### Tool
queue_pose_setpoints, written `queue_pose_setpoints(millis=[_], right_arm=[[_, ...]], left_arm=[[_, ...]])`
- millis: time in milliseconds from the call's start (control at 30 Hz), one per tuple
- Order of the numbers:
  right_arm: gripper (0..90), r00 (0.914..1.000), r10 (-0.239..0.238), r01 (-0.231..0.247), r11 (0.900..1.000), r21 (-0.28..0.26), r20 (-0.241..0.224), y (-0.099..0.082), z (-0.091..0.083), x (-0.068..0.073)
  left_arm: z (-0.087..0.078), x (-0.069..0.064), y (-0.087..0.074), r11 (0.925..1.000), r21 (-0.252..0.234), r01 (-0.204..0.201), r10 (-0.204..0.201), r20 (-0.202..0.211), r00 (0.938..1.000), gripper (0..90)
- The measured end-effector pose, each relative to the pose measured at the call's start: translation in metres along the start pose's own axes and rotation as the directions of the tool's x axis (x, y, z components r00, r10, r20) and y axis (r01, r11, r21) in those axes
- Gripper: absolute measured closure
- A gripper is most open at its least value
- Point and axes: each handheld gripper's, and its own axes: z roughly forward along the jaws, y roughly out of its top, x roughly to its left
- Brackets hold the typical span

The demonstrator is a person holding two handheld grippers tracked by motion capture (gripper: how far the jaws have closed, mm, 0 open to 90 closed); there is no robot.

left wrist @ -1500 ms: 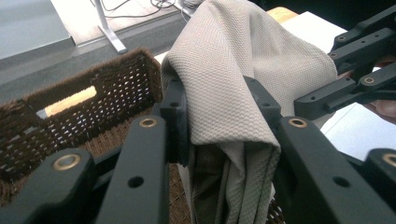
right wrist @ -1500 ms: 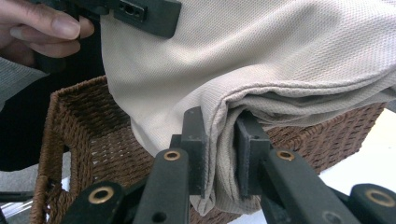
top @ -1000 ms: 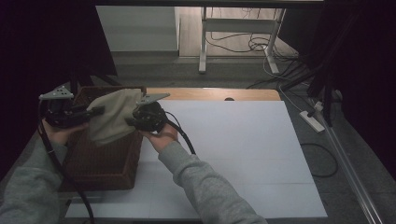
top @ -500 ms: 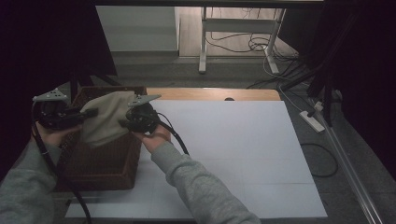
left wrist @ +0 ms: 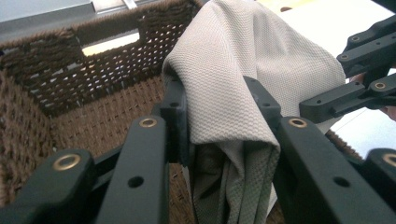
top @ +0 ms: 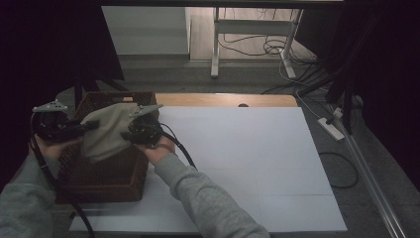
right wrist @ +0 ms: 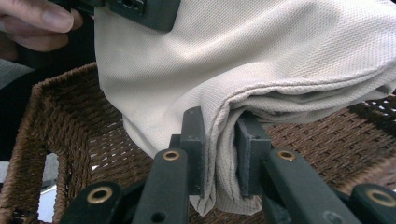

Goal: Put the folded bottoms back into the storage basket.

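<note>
The worktop (top: 257,163) carries a brown wicker basket (top: 106,181) at its left end, and a folded beige cloth (top: 106,131) hangs over the basket's opening, stretched between the two claws. The left claw (top: 91,125) is clamped shut on the cloth's left fold; the right claw (top: 130,135) is pinched tight on the right fold, just above the basket's right wall. The likeliest trouble, as I judge it: if one claw lets go before the other, the cloth swings, unfolds, and drapes over the basket's rim instead of lying flat inside. A snag on the rough weave could also drag it askew. No brand, label or writing can be read anywhere.
</note>
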Motion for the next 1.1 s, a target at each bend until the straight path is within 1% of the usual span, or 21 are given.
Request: queue_pose_setpoints(millis=[233,367,833,900,933,967,1000,1033,1067,1100], right_arm=[[75.6,1.0,0.0,0.0,0.9999,0.014,-0.005,-0.001,0.01,0.004],[75.6,1.0,0.003,-0.002,0.9999,0.014,-0.01,-0.001,0.014,0.006],[75.3,0.9999,0.002,-0.002,0.9998,0.018,-0.015,-0.001,0.021,0.007],[74.7,0.9999,0.003,-0.003,0.9998,0.019,-0.016,-0.001,0.022,0.007],[73.2,0.9998,0.002,-0.002,0.9997,0.023,-0.017,-0.002,0.023,0.007],[68.6,0.9999,-0.011,0.011,0.9995,0.03,-0.013,-0.002,0.024,0.008],[57.3,0.9997,-0.026,0.026,0.9987,0.043,-0.003,-0.002,0.026,0.01],[42.4,0.9989,-0.039,0.037,0.9972,0.065,0.025,-0.002,0.028,0.011],[35.5,0.9983,-0.035,0.031,0.9953,0.092,0.046,-0.003,0.03,0.012],[35.3,0.9983,-0.022,0.016,0.9937,0.111,0.053,-0.003,0.031,0.012]], left_arm=[[0.0,0.008,-0.008,0.9997,0.01,0.022,-0.022,-0.005,0.9997,66.1],[-0.001,0.011,-0.01,0.9996,0.01,0.028,-0.027,-0.009,0.9996,66.2],[-0.001,0.017,-0.014,0.999,0.015,0.042,-0.042,-0.017,0.999,66.1],[0.0,0.017,-0.014,0.9989,0.018,0.044,-0.043,-0.023,0.9988,65.9],[0.001,0.017,-0.015,0.9985,0.014,0.052,-0.052,-0.041,0.9978,65.3],[0.003,0.017,-0.015,0.9982,0.012,0.059,-0.058,-0.077,0.9954,63.1],[0.006,0.016,-0.015,0.9981,0.02,0.058,-0.055,-0.121,0.9912,56.4],[0.009,0.016,-0.014,0.9973,0.028,0.067,-0.063,-0.144,0.9876,45.1],[0.012,0.016,-0.014,0.9962,0.038,0.078,-0.071,-0.15,0.9862,36.1],[0.014,0.016,-0.014,0.996,0.043,0.079,-0.071,-0.153,0.9857,32.9]])
